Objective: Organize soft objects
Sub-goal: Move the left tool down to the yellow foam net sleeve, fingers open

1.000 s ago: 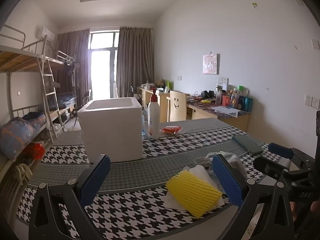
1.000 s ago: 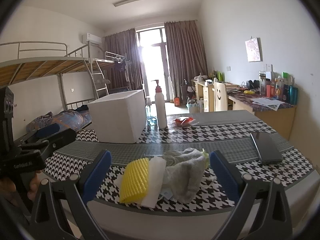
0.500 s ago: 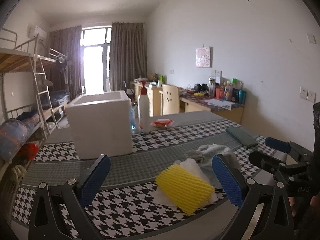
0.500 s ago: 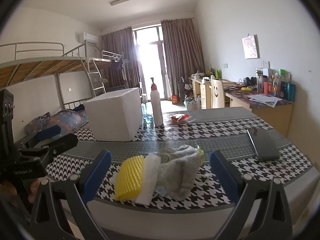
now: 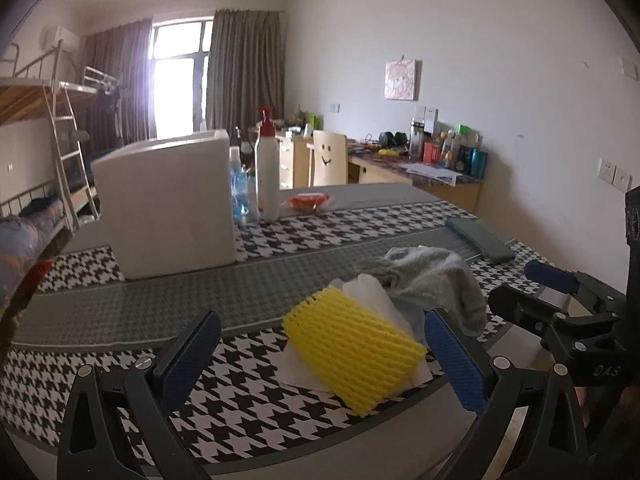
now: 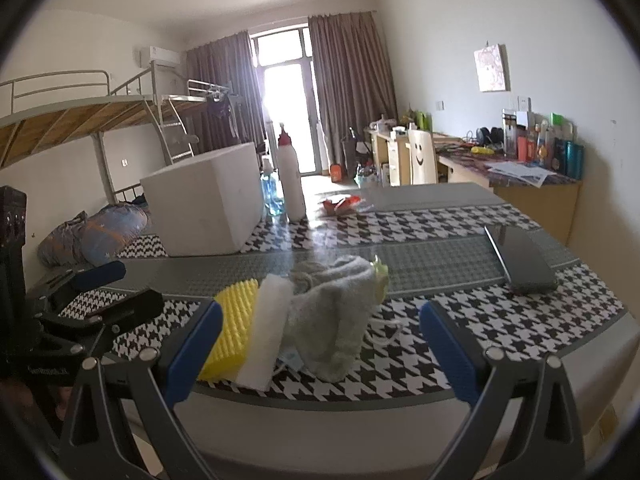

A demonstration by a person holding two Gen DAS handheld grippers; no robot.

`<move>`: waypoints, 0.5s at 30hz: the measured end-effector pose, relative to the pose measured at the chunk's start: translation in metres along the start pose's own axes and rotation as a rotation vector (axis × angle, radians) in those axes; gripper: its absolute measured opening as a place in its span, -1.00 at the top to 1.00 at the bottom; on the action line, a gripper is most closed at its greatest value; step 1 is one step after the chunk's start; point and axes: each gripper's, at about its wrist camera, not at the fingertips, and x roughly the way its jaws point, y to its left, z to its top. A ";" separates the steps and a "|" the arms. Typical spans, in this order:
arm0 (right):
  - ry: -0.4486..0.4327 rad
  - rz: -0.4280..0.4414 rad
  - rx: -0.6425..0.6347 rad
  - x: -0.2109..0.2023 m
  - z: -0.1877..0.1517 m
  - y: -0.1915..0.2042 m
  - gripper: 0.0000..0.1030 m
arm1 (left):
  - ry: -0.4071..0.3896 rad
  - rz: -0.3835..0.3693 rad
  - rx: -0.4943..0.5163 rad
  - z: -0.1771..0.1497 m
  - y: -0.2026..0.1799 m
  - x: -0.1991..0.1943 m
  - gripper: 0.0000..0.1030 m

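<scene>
Left gripper (image 5: pixel 320 354) fingers spread wide, grasping nothing; right gripper (image 6: pixel 318 346) likewise. Between them at the near tabletop (image 5: pixel 120 312) edge: ribbed yellow foam net (image 5: pixel 352 360) atop white foam sheet (image 6: pixel 268 332), crumpled grey cloth (image 6: pixel 332 316) touching alongside. Behind stand white foam box (image 5: pixel 168 208) and pump bottle (image 5: pixel 267 168); dark case (image 6: pixel 520 260) lies well apart.

Yellow foam net (image 5: pixel 352 354): ribbed, matt. Grey cloth (image 5: pixel 434 284) beside it: fuzzy knit. White box (image 5: pixel 168 208) behind it: matt foam.

Blown-out window (image 5: pixel 178 80) backlight, fisheye vignette, soft focus
</scene>
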 end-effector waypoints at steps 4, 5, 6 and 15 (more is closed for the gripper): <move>0.015 -0.002 0.006 0.002 -0.001 -0.003 -0.95 | 0.020 -0.005 0.004 -0.003 -0.002 0.009 -0.98; 0.019 -0.002 0.007 0.003 -0.001 -0.003 -0.95 | 0.027 -0.012 0.003 -0.004 -0.003 0.012 -0.98; 0.024 -0.006 0.009 0.004 -0.002 -0.003 -0.95 | 0.033 -0.017 0.000 -0.005 -0.003 0.014 -0.98; 0.057 -0.023 0.032 0.012 -0.006 -0.015 -0.95 | 0.077 -0.067 0.031 -0.014 -0.019 0.027 -0.98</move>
